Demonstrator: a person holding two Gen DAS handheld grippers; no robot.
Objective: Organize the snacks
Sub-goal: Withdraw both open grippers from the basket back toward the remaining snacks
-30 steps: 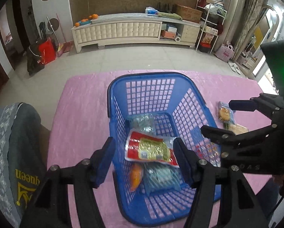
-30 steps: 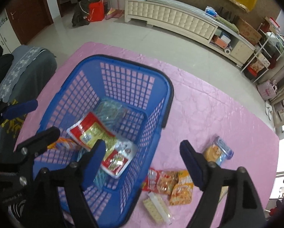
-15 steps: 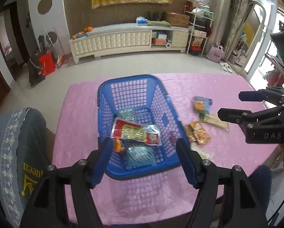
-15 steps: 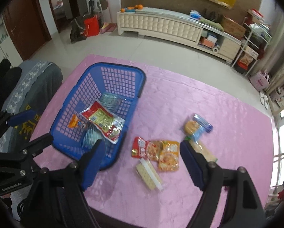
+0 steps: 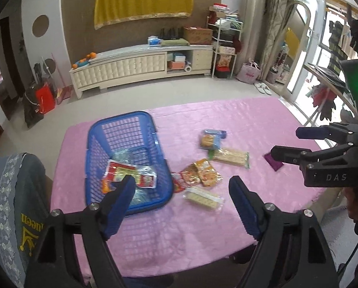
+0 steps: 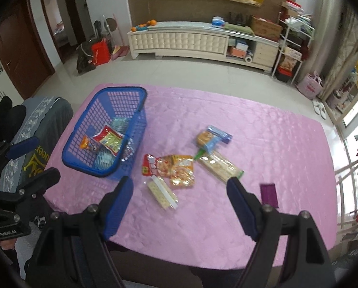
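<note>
Left tongs: my left gripper (image 5: 181, 187) hangs above the near edge of the table (image 5: 250, 120), jaws wide apart and just widened further, nothing between them.
Right tongs: my right gripper (image 6: 180, 189) also stands wide apart and bare, above the near edge.
Basket: blue basket (image 6: 83, 159) sits by the table's left edge, long axis running from near edge to far edge; a red-and-yellow packet (image 6: 108, 139) lies on top of other packets inside.
Loose snacks: a cluster in the middle of the table, just right of the basket.
Cracker pack: clear cracker pack (image 6: 163, 193) lies nearest the near edge, long axis slanting from far-left to near-right in the right wrist view.
Biscuit sleeve: long biscuit sleeve (image 6: 219, 166) slants the same way, its green end towards the blue cookie pack (image 6: 211, 138).
Orange packets: red-and-orange packets (image 6: 171, 166) lie side by side, touching.
Purple item: small purple packet (image 6: 268, 194) lies apart, towards the right edge.
View difference: left wrist view shows my right gripper (image 5: 306, 144) over the right edge; right wrist view shows my left gripper (image 6: 27, 160) beside a grey chair cover (image 6: 35, 124).
</note>
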